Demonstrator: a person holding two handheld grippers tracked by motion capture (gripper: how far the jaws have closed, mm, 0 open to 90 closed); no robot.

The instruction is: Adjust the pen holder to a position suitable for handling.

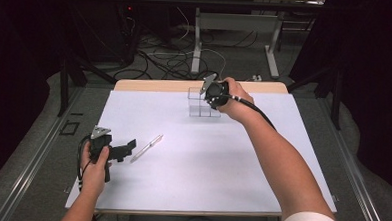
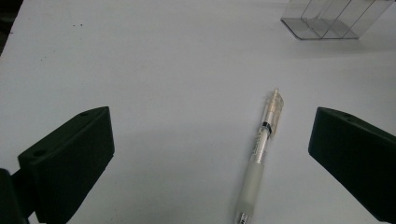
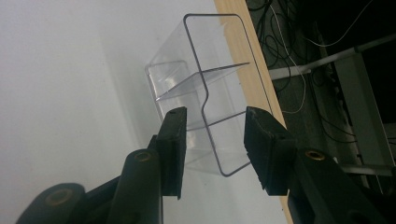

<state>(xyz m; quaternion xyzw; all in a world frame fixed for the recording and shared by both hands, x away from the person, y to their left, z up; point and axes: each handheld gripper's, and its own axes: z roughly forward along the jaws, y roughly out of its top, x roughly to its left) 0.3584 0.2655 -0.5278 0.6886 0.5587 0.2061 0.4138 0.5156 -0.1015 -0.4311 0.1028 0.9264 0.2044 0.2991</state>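
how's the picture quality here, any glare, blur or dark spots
High view: white table bright, surroundings nearly black. Left gripper view: pen sharp, soft shadows. Right gripper view: clear plastic organizer faint against the white, edges crisp, jaws slightly soft.

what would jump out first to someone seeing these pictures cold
Most striking is the clear plastic organizer at the far edge of the white table, with the right claw straddling one of its walls, jaws on either side and not visibly pressing. Next comes the pen lying alone near the table's left side, just ahead of the wide-open left claw.
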